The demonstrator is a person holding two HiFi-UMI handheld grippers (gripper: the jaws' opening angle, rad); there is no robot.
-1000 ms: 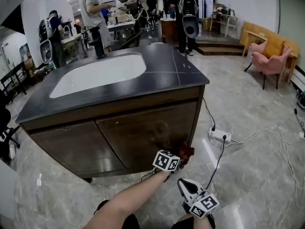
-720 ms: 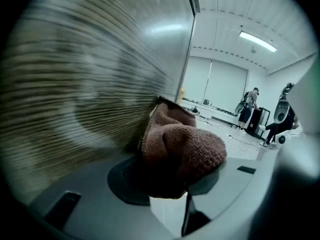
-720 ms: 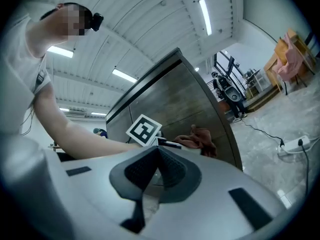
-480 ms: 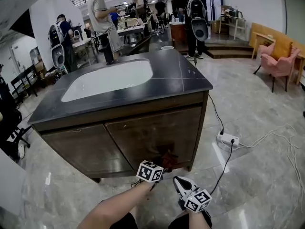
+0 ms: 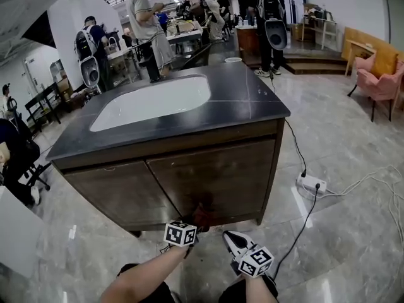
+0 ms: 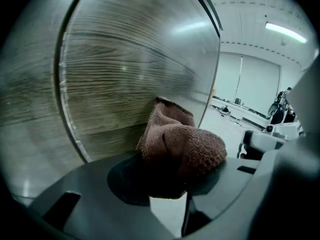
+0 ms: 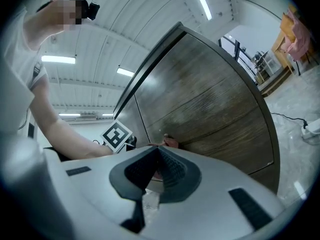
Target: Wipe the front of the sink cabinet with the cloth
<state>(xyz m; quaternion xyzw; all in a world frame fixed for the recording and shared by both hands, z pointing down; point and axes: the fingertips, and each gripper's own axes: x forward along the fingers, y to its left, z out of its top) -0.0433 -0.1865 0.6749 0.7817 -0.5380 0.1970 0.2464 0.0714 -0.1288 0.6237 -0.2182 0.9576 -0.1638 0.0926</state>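
Your left gripper (image 5: 194, 227) had carried the cloth (image 5: 202, 216) leftward along the foot of the sink cabinet (image 5: 214, 169).
Its jaws were clamped on the bunched brown cloth, pressed against the right-hand door's lower edge. Your right gripper (image 5: 232, 237) hung nearby, off the cabinet, jaws closed on nothing.

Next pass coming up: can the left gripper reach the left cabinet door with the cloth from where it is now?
Probably yes. The left gripper, jaws shut on the cloth, sits low on the right door near the seam; the left door is adjacent and nothing shows between them.
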